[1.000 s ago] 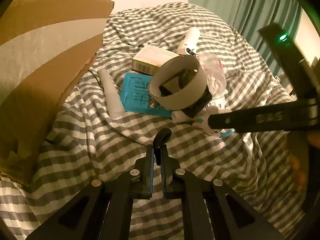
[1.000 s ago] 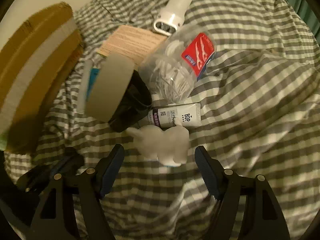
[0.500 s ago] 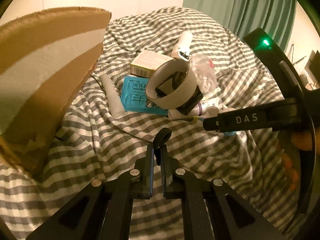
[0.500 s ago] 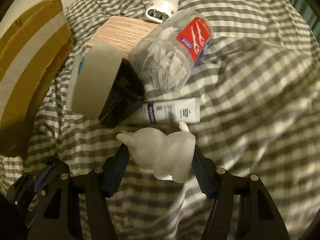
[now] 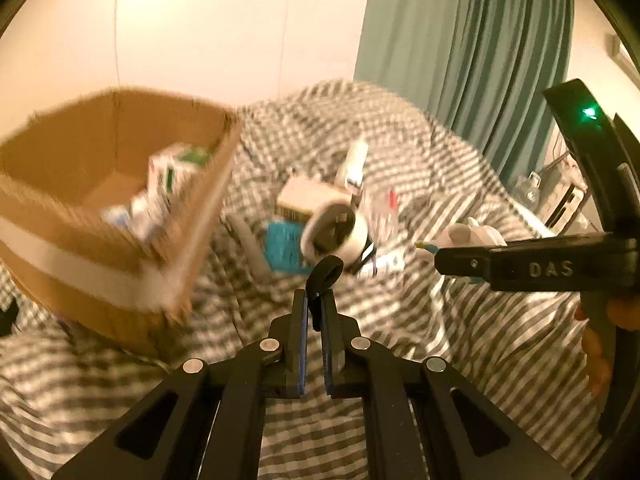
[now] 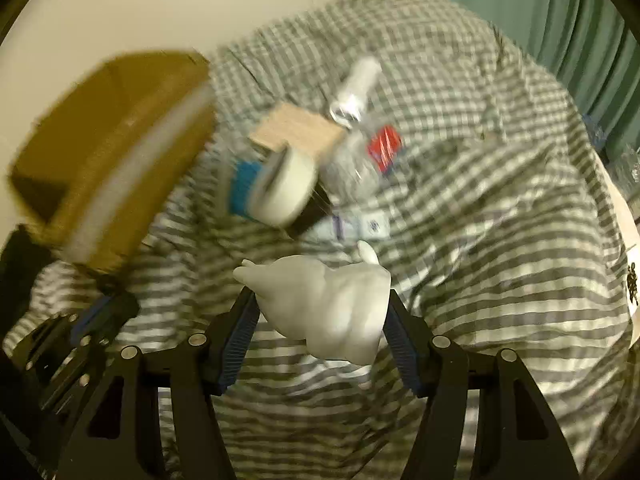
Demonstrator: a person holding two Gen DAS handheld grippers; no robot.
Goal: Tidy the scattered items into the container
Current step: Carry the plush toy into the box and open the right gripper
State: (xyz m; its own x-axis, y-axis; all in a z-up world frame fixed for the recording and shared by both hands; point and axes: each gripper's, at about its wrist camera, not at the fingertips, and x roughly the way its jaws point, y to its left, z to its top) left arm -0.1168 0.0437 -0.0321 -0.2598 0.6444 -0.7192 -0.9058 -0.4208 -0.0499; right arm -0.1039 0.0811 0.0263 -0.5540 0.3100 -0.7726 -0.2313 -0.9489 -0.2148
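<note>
Looking from left to right, we are seeing the cardboard box (image 5: 120, 200) sitting at the far left on the checked bedcover (image 5: 400, 320), its top open and a few small cartons lying blurred inside it; in the right wrist view the same box (image 6: 116, 160) is showing only its taped outer wall. Just right of the box, we are holding our left gripper (image 5: 314, 312) with its jaws pinched tight on a small black clip (image 5: 326, 276), which is sticking up from between the blue pads. Beyond the clip, the scattered pile is lying in the middle of the bedcover: a grey tube (image 5: 250, 240) nearest the box, a blue packet (image 5: 286, 246), a tan carton (image 5: 304, 196), a roll of tape (image 5: 334, 232) leaning on something black, a white tube (image 5: 354, 164) at the far side, and a clear bottle with a red label (image 6: 360, 152) just right of the roll. A flat white tube with purple print (image 6: 356, 226) is resting at the near edge of the pile. Further right, we are carrying a white soft toy figure (image 6: 324, 308) in our right gripper (image 6: 320, 320), the jaws standing fairly wide with both pads pressing its sides, and the toy is hanging clear above the bedcover. At the far right, teal curtains (image 5: 480, 60) are hanging behind the bed.
</note>
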